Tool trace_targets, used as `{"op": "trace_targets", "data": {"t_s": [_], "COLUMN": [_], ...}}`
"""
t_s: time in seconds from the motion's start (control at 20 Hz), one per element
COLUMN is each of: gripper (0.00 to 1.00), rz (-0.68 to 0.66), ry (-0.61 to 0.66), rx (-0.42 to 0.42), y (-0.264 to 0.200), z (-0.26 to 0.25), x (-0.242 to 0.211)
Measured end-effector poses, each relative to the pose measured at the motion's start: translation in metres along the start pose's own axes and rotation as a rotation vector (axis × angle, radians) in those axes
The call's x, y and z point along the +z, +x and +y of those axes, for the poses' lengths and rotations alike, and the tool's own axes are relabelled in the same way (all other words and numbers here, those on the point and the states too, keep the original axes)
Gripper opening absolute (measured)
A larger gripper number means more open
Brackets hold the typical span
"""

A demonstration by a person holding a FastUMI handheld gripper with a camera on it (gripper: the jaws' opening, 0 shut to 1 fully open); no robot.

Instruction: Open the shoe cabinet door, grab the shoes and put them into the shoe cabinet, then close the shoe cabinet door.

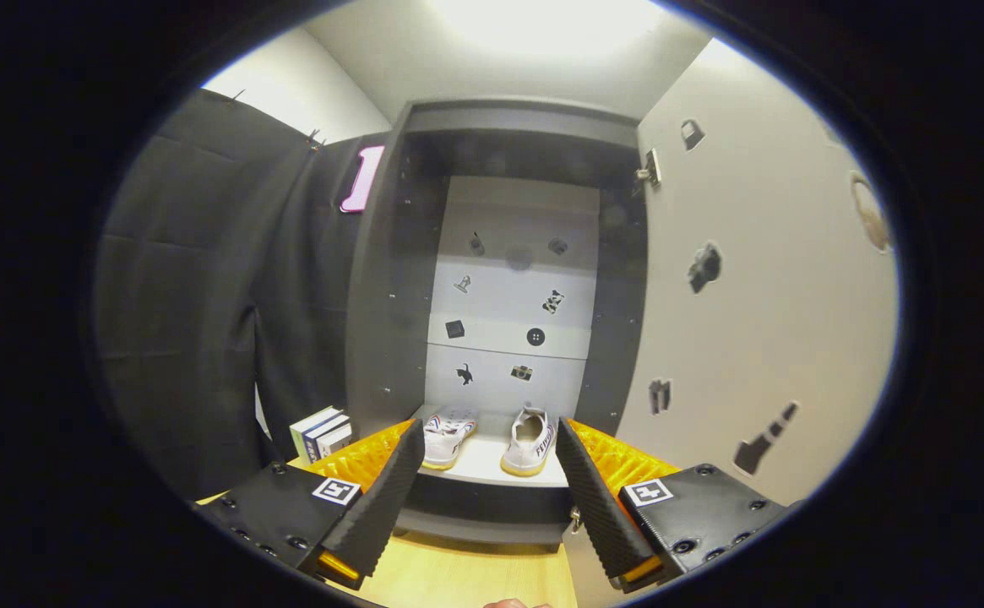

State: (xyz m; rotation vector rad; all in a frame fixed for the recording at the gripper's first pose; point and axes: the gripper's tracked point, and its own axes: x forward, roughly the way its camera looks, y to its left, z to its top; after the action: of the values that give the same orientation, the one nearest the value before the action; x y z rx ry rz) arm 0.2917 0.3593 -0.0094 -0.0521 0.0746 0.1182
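Note:
The shoe cabinet (390, 279) stands straight ahead with its door (753, 295) swung open to the right of my fingers. Two white shoes sit side by side on the cabinet's bottom shelf (492, 460): the left shoe (448, 435) lies tilted toward my left finger, the right shoe (532, 441) stands with its heel toward me. My gripper (489, 439) is open, its fingers spread wide in front of the shelf, with nothing between them. Both shoes lie just beyond the fingertips.
A few books (323, 432) stand on the wooden floor (466, 574) left of the cabinet, behind my left finger. Small stickers dot the cabinet's back panel (508, 304) and the inside of the door. A hinge (649, 169) shows at the door's top.

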Motion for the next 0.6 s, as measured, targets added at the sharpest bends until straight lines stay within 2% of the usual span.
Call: {"op": "trace_targets", "data": {"t_s": [0.15, 0.35, 0.6], "gripper": [0.98, 0.98, 0.98], "rz": [-0.053, -0.002, -0.01], "ry": [-0.031, -0.003, 0.049], "rx": [0.027, -0.009, -0.085], "y": [-0.055, -0.127, -0.184], "z": [-0.013, -0.042, -0.091], "x": [0.005, -0.008, -0.007]}}
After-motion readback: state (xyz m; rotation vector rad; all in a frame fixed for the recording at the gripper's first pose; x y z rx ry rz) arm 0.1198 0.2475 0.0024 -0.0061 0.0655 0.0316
